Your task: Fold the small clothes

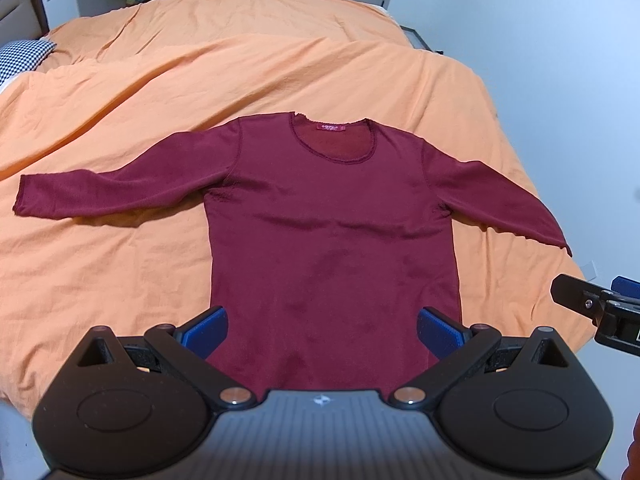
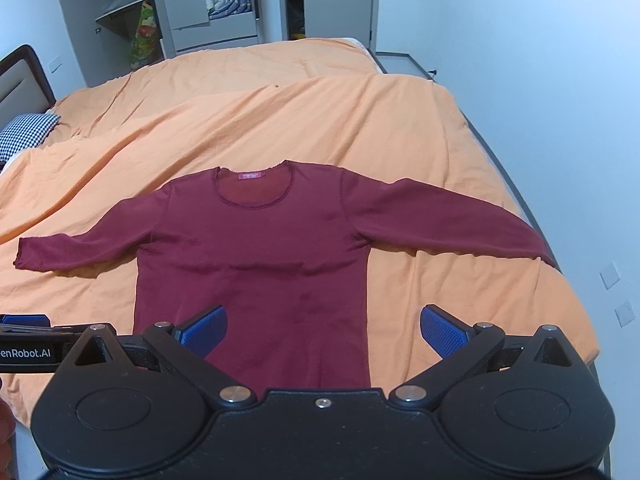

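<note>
A dark red long-sleeved shirt (image 1: 328, 224) (image 2: 256, 256) lies flat on the orange bed cover (image 1: 120, 264) (image 2: 440, 160), front up, both sleeves spread sideways, neck at the far end with a red label. My left gripper (image 1: 322, 334) hovers open above the shirt's hem, blue pads (image 1: 208, 330) wide apart with nothing between them. My right gripper (image 2: 324, 330) is open too, over the hem's right corner and the cover beside it. In the left wrist view the right gripper's black body (image 1: 600, 312) shows at the right edge.
A checked pillow (image 1: 20, 60) (image 2: 28, 132) lies at the bed's far left by the headboard (image 2: 24, 76). Wardrobes and a door (image 2: 336, 0) stand beyond the bed. The right sleeve's cuff (image 2: 540, 254) reaches the bed's right edge, with pale floor beyond.
</note>
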`<state>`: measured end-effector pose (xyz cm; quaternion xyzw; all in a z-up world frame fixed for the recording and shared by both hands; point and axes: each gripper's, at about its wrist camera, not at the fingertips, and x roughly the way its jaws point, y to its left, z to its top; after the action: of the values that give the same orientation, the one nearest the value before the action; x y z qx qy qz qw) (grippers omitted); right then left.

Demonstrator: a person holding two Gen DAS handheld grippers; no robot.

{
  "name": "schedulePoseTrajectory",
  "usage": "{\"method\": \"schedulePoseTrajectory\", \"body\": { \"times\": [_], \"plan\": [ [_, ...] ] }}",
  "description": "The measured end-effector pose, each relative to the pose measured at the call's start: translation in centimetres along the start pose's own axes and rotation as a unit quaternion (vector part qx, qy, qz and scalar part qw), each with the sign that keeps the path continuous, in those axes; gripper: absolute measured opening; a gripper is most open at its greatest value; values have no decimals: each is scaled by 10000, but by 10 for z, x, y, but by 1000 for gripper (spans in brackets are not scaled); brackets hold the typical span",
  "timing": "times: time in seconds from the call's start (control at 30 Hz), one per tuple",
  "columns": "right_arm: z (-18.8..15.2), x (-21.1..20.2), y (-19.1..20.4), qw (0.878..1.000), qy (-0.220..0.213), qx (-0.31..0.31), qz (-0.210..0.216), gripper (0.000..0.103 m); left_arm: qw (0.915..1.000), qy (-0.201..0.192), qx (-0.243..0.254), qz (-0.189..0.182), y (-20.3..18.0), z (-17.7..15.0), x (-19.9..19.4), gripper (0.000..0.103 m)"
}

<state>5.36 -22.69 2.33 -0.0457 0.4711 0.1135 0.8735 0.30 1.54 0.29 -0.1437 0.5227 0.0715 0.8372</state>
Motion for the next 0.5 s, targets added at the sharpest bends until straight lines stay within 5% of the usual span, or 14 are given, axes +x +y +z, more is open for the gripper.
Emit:
{"method": "schedulePoseTrajectory", "body": {
  "times": [0.33, 0.5],
  "plan": [
    [-7, -8, 21, 9991, -182, 309, -237, 102, 9984, -191, 362, -381, 21, 5, 3, 103],
    [-27, -23, 23, 9951, -809, 562, 47, 103, 9947, -215, 706, -715, 19, 7, 10, 103]
  ]
}}
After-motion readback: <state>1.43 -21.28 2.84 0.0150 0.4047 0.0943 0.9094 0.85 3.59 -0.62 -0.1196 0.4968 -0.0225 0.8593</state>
